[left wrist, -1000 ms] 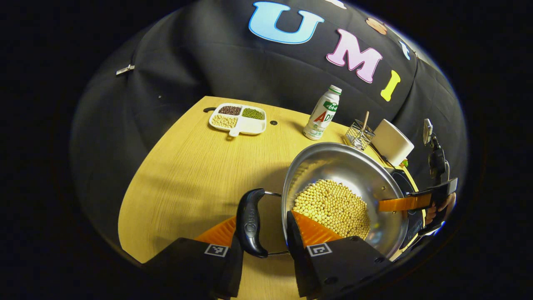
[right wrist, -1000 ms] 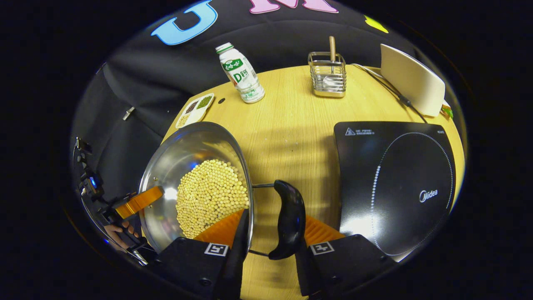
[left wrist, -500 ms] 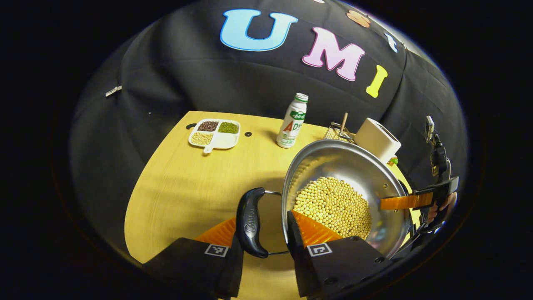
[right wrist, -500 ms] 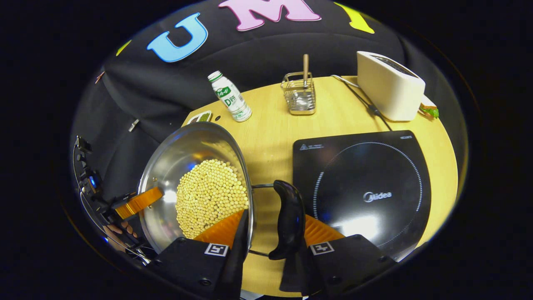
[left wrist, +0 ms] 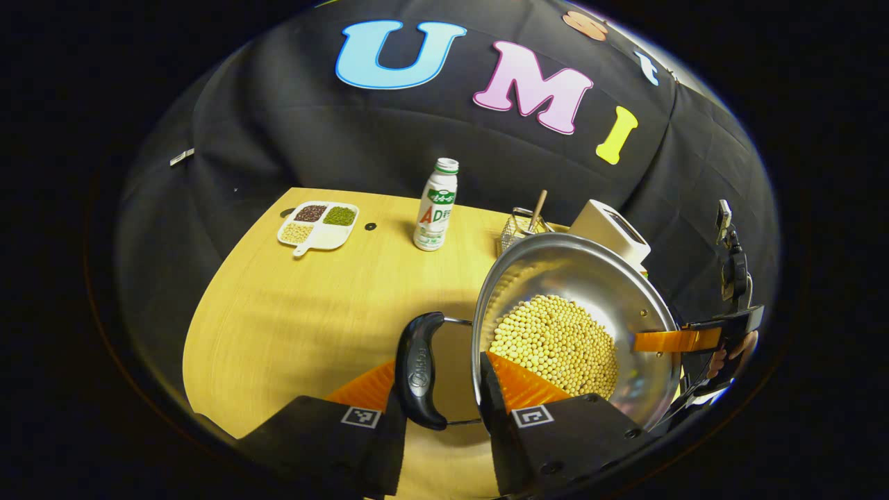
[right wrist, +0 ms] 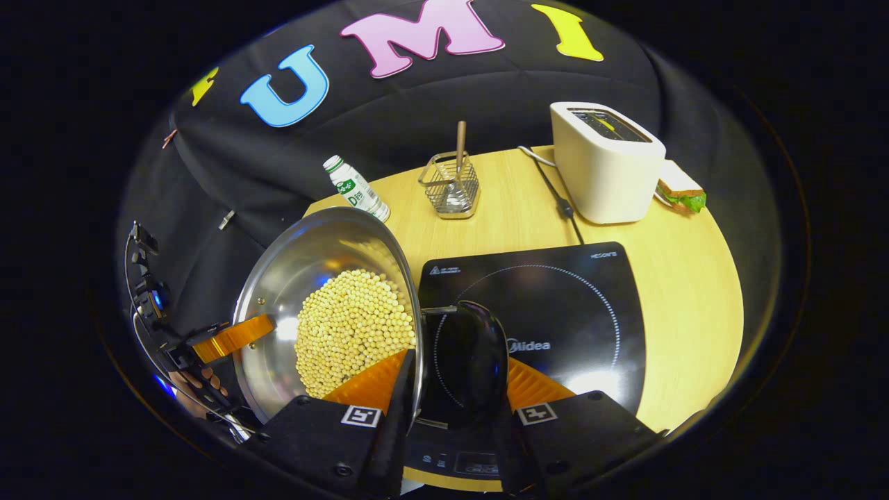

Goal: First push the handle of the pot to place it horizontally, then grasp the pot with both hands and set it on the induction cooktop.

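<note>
We see one steel pot [right wrist: 326, 305] of soybeans [right wrist: 351, 330] held in the air, its right handle [right wrist: 479, 361] over the one induction cooktop [right wrist: 555, 312]. The left tongs [left wrist: 434, 389] clench the pot's left rim beside its left handle [left wrist: 417, 368]; the right tongs [right wrist: 451, 389] clench the opposite rim. On the table [left wrist: 298, 312] stand one bottle [left wrist: 435, 205], one divided dish [left wrist: 318, 223], one wire basket [right wrist: 450, 187] and one toaster [right wrist: 604, 160].

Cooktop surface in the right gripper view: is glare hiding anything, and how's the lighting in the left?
Right gripper view: a bright glare patch on the induction cooktop near its front edge, ring marking readable. Left gripper view: the pot casts a soft shadow on the table; its steel wall gleams.
</note>
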Demonstrator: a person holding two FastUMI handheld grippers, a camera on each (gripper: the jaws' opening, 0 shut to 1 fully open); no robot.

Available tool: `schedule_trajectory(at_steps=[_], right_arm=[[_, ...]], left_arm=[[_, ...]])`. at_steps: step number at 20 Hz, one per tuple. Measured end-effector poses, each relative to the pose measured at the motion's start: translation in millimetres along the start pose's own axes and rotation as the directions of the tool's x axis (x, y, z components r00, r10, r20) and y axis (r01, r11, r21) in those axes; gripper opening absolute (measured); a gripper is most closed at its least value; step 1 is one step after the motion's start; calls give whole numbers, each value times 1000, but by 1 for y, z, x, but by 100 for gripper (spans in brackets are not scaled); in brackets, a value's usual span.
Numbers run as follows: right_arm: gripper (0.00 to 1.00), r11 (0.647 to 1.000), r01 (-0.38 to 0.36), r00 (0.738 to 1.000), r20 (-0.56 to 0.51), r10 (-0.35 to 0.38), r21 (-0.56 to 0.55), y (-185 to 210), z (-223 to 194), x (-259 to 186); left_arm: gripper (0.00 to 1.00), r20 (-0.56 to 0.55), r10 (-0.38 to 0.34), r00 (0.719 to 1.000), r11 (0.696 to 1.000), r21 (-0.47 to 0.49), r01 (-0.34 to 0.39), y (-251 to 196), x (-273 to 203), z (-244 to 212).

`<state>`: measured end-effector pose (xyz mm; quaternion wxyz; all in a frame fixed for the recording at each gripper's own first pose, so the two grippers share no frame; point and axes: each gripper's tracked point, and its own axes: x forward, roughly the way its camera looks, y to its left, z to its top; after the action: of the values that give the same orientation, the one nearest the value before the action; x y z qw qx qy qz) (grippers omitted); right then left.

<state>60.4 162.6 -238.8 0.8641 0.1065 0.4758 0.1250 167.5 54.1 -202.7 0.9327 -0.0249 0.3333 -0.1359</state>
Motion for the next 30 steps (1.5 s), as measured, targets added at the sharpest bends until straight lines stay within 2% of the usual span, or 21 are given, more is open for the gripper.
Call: schedule_trajectory(at_steps=[11,12,15,16,17,18,19,30], right_arm=[[56,1000,5,1000,0,-5,20,-92,21,-14],[60,1000,6,1000,-2,-6,21,-99,22,-13],[51,1000,13,1000,-5,-13,19,-120,25,-13],[56,1000,15,1000,-7,-15,20,-127,25,-13],[56,1000,18,1000,-8,-18,20,-132,24,-14],[51,1000,23,1000,-11,-22,21,-138,23,-14],[56,999,28,1000,-13,-28,22,-143,23,-14],[56,997,63,997,-56,-60,36,-191,9,5]], left_arm=[[54,-10,-1,1000,1000,4,1,-85,32,3],[54,-13,-2,1000,1000,2,2,-92,36,1],[54,-19,-5,1000,1000,-8,5,-108,49,-5],[54,-21,-7,1000,1000,-9,7,-114,53,-7],[54,-25,-8,1000,1000,-11,8,-119,56,-8],[54,-25,-11,1000,1000,-13,10,-123,61,-11],[54,-29,-13,999,1000,-17,12,-127,65,-14],[54,-75,-28,997,999,-32,25,-155,104,-42]])
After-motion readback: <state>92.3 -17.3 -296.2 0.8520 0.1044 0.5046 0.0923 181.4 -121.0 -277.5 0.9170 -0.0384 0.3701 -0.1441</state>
